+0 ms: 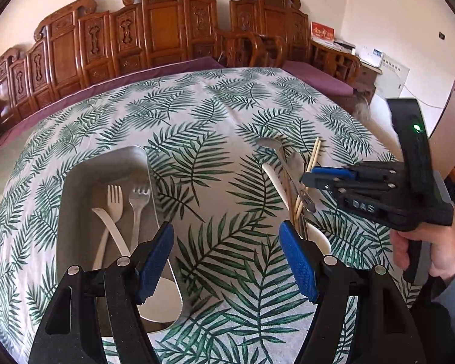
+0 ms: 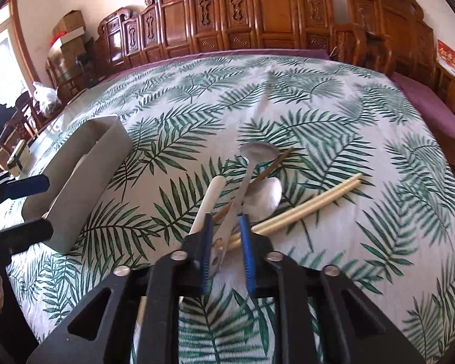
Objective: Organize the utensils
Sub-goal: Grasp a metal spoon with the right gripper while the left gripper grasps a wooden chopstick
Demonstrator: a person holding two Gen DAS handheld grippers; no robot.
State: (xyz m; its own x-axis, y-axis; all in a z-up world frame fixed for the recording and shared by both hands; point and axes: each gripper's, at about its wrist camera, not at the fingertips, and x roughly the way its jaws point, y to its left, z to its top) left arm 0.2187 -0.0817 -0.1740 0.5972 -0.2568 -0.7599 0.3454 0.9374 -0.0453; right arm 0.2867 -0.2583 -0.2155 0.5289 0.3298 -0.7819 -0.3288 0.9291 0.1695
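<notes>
A pile of utensils lies on the leaf-print cloth: a metal spoon (image 2: pixel 259 151), a second metal spoon (image 2: pixel 265 194), a white spoon (image 2: pixel 210 197), pale chopsticks (image 2: pixel 312 203) and a dark chopstick (image 2: pixel 273 163). My right gripper (image 2: pixel 226 218) is low over the pile, jaws narrow. The first spoon's handle shows between the pads with a gap at the right pad. From the left wrist, the right gripper (image 1: pixel 306 177) sits just above that handle. My left gripper (image 1: pixel 224 242) is open and holds nothing, beside the grey metal tray (image 1: pixel 75 197), which holds a white fork (image 1: pixel 115 194) and a metal fork (image 1: pixel 139 195).
The tray (image 2: pixel 85 182) stands left of the pile, with the left gripper (image 2: pixel 50 207) at its near end. A person's hand (image 1: pixel 433 254) holds the right gripper's handle. Carved wooden furniture (image 1: pixel 154 30) with purple cushions lines the far side of the table.
</notes>
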